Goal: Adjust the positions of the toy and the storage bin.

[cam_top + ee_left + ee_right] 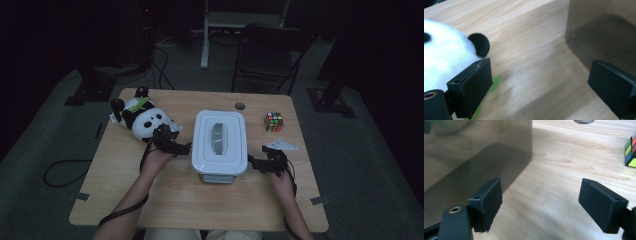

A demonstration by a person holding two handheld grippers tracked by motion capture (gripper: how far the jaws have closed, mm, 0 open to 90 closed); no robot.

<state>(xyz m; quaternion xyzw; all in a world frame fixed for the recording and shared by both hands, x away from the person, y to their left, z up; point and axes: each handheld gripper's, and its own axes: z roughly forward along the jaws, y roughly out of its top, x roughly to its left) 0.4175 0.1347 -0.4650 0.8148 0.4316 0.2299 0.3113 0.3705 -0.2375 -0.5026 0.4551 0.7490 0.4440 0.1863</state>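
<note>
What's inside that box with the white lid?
The lid covers the box from above. In the tool views the smoky walls show dim reflections and shadows; no contents can be made out.

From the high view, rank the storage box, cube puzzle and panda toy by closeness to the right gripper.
1. Storage box, directly beside the right gripper, toward the table's middle.
2. Cube puzzle, farther up the table near its right edge.
3. Panda toy, across the box on the left side.
</note>
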